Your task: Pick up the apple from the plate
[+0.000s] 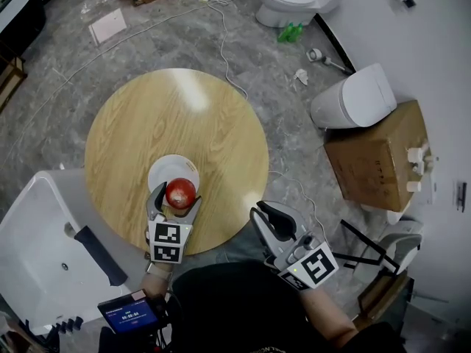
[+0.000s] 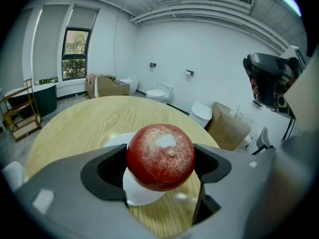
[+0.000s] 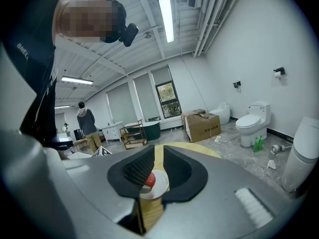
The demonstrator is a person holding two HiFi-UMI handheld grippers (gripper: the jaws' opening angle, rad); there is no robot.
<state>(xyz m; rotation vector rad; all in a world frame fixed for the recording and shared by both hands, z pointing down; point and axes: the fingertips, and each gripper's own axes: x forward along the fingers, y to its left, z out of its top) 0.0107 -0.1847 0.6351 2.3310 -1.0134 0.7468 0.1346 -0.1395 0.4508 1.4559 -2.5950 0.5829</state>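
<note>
1. The apple (image 1: 180,193) (image 2: 160,156) is gripped by the left hand-held gripper (image 1: 178,197) (image 2: 160,164), whose wide-set jaws press on both its sides.
2. It is over the plate's (image 1: 163,169) near rim.
3. The plate lies close to the bench's (image 1: 147,116) near edge, with bare wood beyond it.
4. The right hand-held gripper (image 1: 271,218) (image 3: 158,171) hangs just off that edge, its jaws a narrow gap apart and empty.
</note>
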